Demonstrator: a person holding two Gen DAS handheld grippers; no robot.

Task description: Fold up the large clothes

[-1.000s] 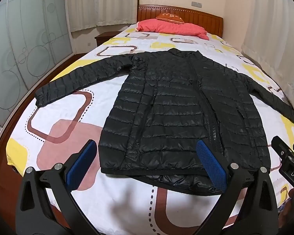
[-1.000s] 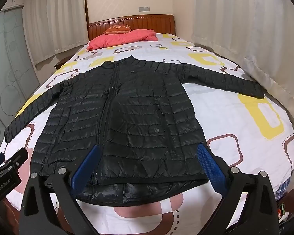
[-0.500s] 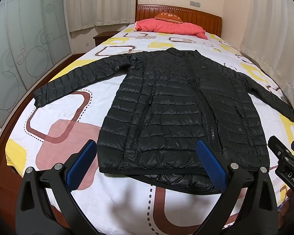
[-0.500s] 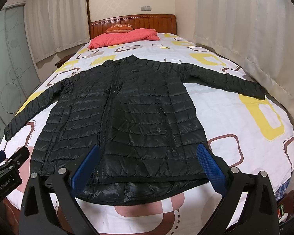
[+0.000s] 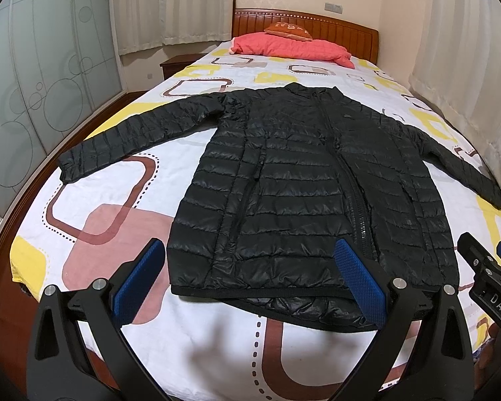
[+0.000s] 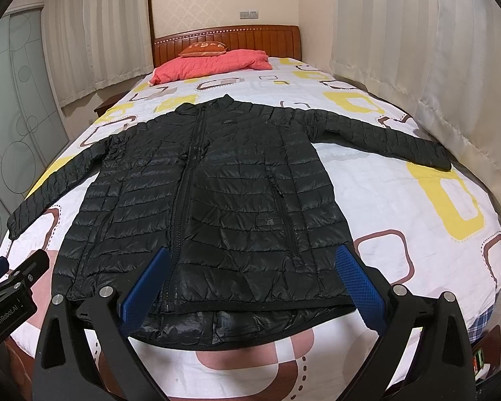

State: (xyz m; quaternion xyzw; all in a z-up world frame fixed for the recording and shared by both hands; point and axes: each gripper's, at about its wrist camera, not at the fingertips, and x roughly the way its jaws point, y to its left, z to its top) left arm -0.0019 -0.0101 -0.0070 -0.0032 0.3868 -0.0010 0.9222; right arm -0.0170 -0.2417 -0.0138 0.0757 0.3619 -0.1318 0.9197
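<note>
Where bed spreads, jacket lies flat.

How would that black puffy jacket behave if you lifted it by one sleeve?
The jacket would probably droop limply, since it lies flat and rumpled on the bed. Its quilted padding suggests it is light for its size. The shiny shell may slide between the open jaws.

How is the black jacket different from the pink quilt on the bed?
The black jacket is spread flat with both sleeves stretched out; the pink quilt is bunched in a heap. The jacket lies near the foot of the bed, the quilt by the headboard. Both are quilted and rest on the patterned bedsheet.
</note>
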